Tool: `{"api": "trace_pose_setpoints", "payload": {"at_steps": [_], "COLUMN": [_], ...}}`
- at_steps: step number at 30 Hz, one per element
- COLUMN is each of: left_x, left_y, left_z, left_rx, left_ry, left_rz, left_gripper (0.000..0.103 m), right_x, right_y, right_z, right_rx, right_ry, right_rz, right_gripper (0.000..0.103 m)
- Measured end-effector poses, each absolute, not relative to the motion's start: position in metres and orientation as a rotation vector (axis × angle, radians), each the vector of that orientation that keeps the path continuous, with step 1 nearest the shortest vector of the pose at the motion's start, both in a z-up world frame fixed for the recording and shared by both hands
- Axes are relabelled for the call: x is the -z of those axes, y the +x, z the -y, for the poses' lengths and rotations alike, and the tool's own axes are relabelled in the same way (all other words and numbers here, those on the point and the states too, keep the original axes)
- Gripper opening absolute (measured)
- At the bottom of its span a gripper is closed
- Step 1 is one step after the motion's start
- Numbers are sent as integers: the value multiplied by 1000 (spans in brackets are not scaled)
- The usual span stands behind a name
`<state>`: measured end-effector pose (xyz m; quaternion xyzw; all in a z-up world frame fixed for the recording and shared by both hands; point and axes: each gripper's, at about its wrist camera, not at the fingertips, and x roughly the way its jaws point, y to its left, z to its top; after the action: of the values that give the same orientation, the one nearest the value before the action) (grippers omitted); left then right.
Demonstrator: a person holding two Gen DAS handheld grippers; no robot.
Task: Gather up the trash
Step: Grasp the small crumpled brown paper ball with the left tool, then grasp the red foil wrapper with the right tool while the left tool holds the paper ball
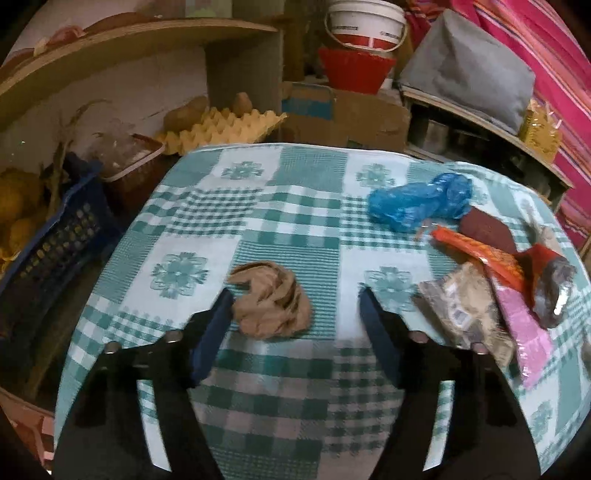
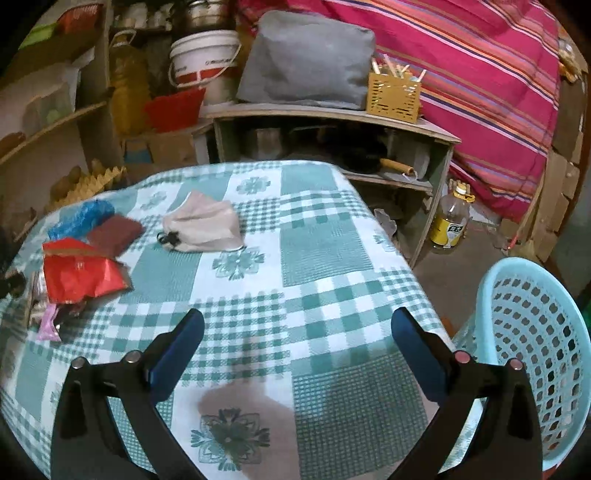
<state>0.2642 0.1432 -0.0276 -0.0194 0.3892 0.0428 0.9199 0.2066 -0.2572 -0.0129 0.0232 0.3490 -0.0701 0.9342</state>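
Note:
A crumpled brown paper wad (image 1: 271, 299) lies on the green checked tablecloth (image 1: 280, 229). My left gripper (image 1: 295, 295) is open, low over the cloth, with the wad just inside its left finger (image 1: 212, 332). A blue plastic bag (image 1: 419, 201), a dark red pad (image 1: 484, 227), an orange wrapper (image 1: 476, 254), a pink packet (image 1: 524, 332) and other wrappers lie to the right. My right gripper (image 2: 297, 328) is open and empty over the cloth (image 2: 325, 258). A red wrapper (image 2: 79, 273) and a beige cloth pouch (image 2: 203, 225) lie left of it.
A light blue perforated basket (image 2: 532, 332) stands off the table's right edge. Shelves, a white bucket (image 1: 365, 22), an egg tray (image 1: 221, 127) and a dark blue crate (image 1: 55, 236) surround the table. A plastic bottle (image 2: 450, 218) stands on the floor.

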Motion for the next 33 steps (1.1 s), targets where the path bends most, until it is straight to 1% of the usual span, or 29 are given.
{"api": "trace_pose_setpoints", "payload": {"at_steps": [2,4,9,14,19,28,33], "left_x": [27,27,26,22,12,6,6], "left_y": [265,264,260,251,238,224,222], "left_z": [-147,-152,-163,-159,-165,-181,-188], "left_rx": [-98,-110,-77,-61,-36,-20,-27], "left_ry": [-39,-46,-104,-87,-122,-164,-162], "left_rz": [-800,-795,-787,-791,-753,-726,-722], "left_gripper": [54,41,40,39,39,39,39], "right_x": [14,14,12,3,1,-4,1], "right_y": [207,206,199,192,192,211,232], "right_z": [251,247,228,204,169,93,61], "right_rx": [130,118,96,71,17,-87,-91], "right_ry": [40,32,-19,-65,-72,-100,-137], "right_rz": [-715,-717,-710,-694,-705,-714,-745], "right_gripper": [99,99,99,99,99,99,99]}}
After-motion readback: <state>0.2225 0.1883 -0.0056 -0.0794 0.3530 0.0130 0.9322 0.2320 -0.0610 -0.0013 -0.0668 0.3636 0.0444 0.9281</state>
